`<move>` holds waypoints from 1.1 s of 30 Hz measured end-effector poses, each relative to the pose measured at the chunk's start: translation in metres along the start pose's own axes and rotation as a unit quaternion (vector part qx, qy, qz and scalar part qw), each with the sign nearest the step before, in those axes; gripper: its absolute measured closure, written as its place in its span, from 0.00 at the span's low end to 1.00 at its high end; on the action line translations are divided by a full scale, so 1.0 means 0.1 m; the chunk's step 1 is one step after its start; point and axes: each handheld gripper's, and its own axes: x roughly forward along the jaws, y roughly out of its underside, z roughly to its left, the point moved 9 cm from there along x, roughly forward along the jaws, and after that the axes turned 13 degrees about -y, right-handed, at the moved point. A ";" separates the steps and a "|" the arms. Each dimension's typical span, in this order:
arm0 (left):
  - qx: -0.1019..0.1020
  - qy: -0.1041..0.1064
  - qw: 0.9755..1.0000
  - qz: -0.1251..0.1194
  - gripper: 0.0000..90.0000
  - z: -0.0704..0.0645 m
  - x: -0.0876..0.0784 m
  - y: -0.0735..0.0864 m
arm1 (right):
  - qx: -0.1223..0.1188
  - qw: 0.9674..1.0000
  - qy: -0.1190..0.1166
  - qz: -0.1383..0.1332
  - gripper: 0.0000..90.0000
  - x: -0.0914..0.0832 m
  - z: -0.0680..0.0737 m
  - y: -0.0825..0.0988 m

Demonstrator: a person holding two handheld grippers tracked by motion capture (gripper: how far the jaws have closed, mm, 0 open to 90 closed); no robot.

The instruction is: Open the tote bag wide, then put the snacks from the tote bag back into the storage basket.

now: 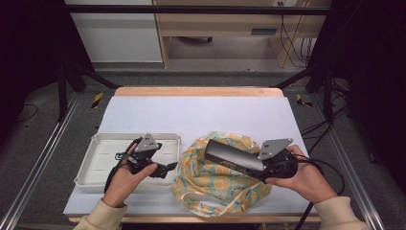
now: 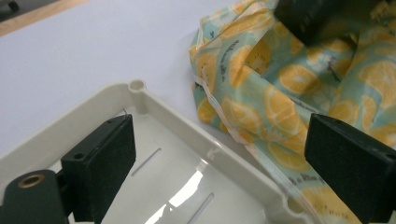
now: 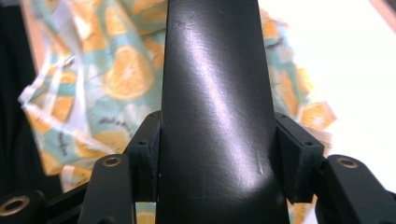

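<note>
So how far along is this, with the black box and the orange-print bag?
Done so far: the right gripper is clamped on the black box and holds it over the fabric bag, clear of the bag's folds. In hand: the left gripper, jaws open and empty, hangs over the edge of the white tray beside the bag. The tray holds nothing, so the box probably still has to be set down there.
</note>
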 end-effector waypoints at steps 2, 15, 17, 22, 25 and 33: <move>0.002 0.002 1.000 0.004 0.10 0.01 0.01 0.00 | 0.004 1.000 0.016 0.001 0.48 -0.02 -0.03 -0.01; 0.065 0.018 0.998 0.004 0.11 0.04 -0.01 -0.18 | -0.015 1.000 0.022 -0.004 0.48 -0.08 -0.10 -0.18; 0.089 0.017 0.996 0.011 0.11 0.06 -0.04 -0.23 | -0.019 1.000 0.020 -0.004 0.48 -0.07 -0.11 -0.21; 0.126 0.024 0.991 0.025 0.11 0.09 -0.13 -0.36 | -0.030 1.000 -0.003 -0.007 0.48 0.01 -0.08 -0.30; 0.146 0.033 0.988 0.035 0.10 0.08 -0.20 -0.45 | -0.037 0.999 -0.008 -0.002 0.48 0.06 -0.08 -0.34; 0.186 0.065 0.978 0.062 0.07 0.06 -0.24 -0.55 | -0.054 0.998 -0.025 0.014 0.48 0.21 -0.09 -0.49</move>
